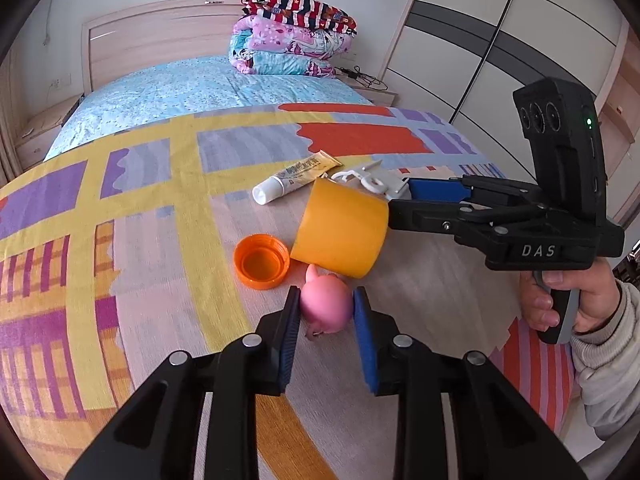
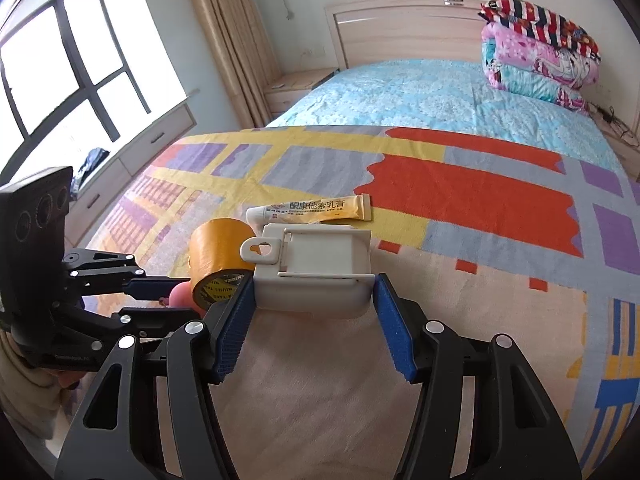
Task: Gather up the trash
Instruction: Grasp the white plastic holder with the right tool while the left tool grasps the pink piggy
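Left claw [image 1: 326,312] brackets the pink toy [image 1: 326,309], pads just beside it, not visibly clamped. Right claw [image 2: 314,296] straddles the white plastic holder [image 2: 316,276], jaws spread, likely lining up a pickup. Tape roll [image 2: 216,258], printed "NUNMA TAPE", lies at nine o'clock of the holder; ointment tube [image 2: 316,209] at twelve, on the bed's blanket [image 2: 460,300].

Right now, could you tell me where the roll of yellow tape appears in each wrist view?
Left wrist: roll of yellow tape lies centre, just beyond the pink toy, beside the orange cap.
Right wrist: left of centre, beside the white plastic holder.
Shared landmark: ointment tube just behind it.
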The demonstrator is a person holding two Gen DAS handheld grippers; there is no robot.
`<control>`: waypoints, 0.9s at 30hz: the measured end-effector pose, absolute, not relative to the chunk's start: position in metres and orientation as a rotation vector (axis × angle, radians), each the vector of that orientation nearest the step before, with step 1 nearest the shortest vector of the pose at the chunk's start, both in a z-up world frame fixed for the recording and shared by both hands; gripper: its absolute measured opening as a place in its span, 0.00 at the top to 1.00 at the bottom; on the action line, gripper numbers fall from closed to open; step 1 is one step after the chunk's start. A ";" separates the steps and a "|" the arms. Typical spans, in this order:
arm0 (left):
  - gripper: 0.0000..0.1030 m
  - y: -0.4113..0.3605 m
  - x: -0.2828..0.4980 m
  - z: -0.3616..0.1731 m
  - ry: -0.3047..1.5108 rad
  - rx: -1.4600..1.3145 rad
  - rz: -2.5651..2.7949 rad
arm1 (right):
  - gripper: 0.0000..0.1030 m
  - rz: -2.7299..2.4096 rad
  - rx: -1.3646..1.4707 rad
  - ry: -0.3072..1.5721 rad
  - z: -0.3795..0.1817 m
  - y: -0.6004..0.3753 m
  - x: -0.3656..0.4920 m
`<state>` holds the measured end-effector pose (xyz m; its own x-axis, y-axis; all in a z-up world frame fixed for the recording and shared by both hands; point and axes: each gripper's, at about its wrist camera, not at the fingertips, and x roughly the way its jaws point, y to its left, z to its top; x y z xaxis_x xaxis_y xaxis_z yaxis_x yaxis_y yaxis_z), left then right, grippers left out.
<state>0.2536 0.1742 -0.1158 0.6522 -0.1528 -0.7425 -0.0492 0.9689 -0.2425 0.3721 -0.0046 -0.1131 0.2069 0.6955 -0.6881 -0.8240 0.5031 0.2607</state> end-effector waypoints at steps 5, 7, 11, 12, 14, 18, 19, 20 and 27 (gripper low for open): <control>0.75 0.172 0.246 -0.112 0.856 -0.252 -0.056 | 0.43 1.065 -0.174 0.845 -0.107 -0.009 0.368; 0.75 0.172 0.242 -0.110 0.855 -0.253 -0.050 | 0.43 1.063 -0.176 0.836 -0.103 -0.011 0.365; 0.75 0.169 0.231 -0.102 0.843 -0.253 -0.045 | 0.43 1.060 -0.185 0.816 -0.093 -0.016 0.355; 0.75 0.168 0.228 -0.100 0.839 -0.252 -0.044 | 0.43 1.061 -0.187 0.811 -0.091 -0.018 0.352; 0.75 0.165 0.221 -0.093 0.829 -0.250 -0.044 | 0.43 1.067 -0.184 0.805 -0.087 -0.021 0.346; 0.75 0.155 0.207 -0.081 0.818 -0.238 -0.044 | 0.43 1.071 -0.185 0.794 -0.078 -0.031 0.333; 0.75 0.151 0.202 -0.077 0.815 -0.233 -0.046 | 0.43 1.072 -0.185 0.790 -0.076 -0.033 0.329; 0.75 0.148 0.198 -0.074 0.811 -0.230 -0.048 | 0.43 1.072 -0.186 0.785 -0.074 -0.036 0.325; 0.75 0.126 0.170 -0.053 0.789 -0.211 -0.053 | 0.43 1.078 -0.166 0.778 -0.063 -0.056 0.300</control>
